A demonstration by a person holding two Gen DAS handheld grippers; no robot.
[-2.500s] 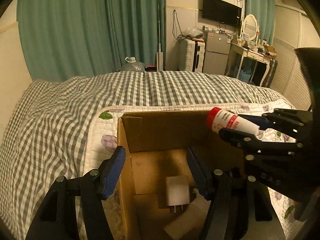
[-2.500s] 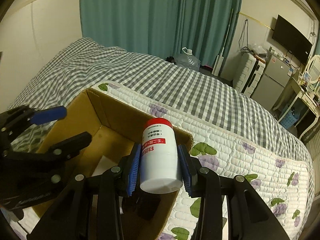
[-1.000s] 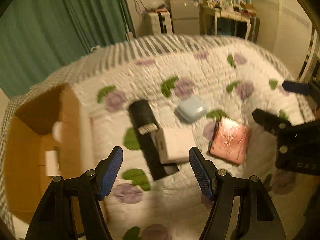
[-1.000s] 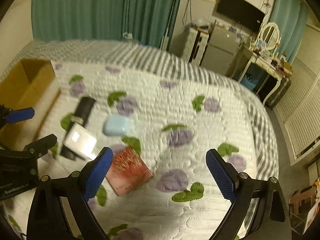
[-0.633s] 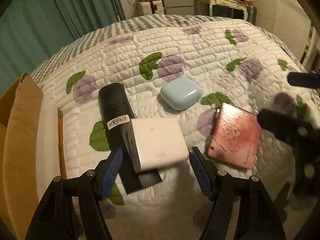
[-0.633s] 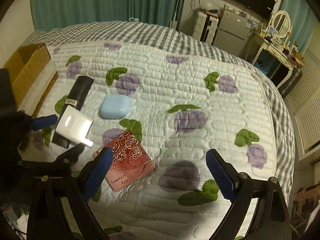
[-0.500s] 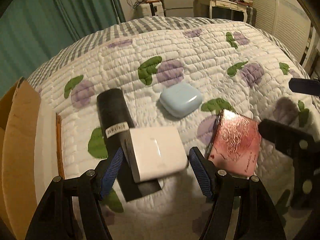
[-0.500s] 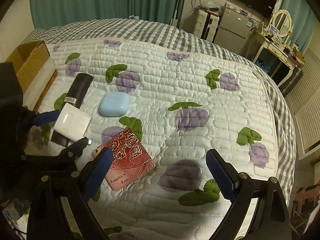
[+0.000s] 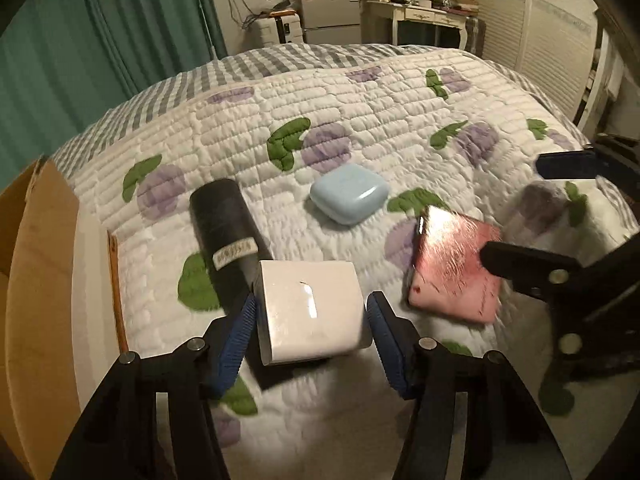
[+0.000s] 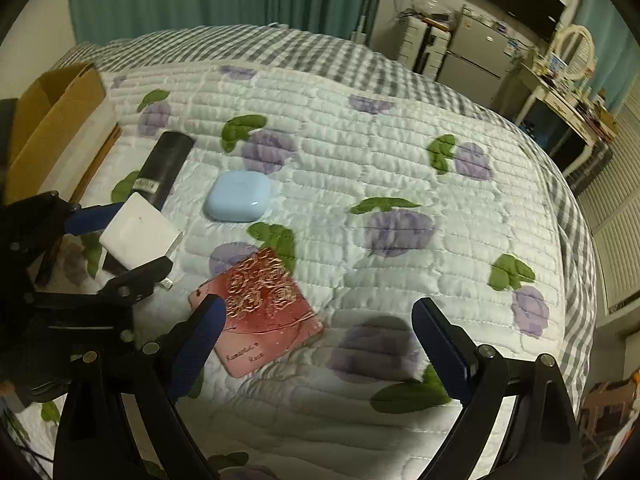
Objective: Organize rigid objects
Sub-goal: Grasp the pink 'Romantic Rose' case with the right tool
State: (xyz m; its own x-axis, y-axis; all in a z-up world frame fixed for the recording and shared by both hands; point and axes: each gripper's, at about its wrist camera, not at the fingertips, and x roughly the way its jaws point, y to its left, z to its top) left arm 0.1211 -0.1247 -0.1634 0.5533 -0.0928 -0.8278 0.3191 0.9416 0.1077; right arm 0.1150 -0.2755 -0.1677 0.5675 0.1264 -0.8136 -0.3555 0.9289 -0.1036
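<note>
We are picking up the white charger point(image 9: 310, 312) at lower centre. Our left gripper point(image 9: 308, 320) has just been closing; its pads now meet the charger's sides. Our right gripper point(image 10: 316, 344) hangs wide apart over the pink card point(image 10: 256, 312). Next: lift toward the cardboard box point(image 9: 36, 264) at left.

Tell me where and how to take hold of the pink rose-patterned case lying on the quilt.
The pink case lies flat on the quilt, thin and roughly square, so only its edges offer purchase. Probably best: come from above with the open right tool, fingers straddling two opposite side edges, pressing slightly into the soft quilt to get under them. Its glossy face looks likely to slip.
</note>
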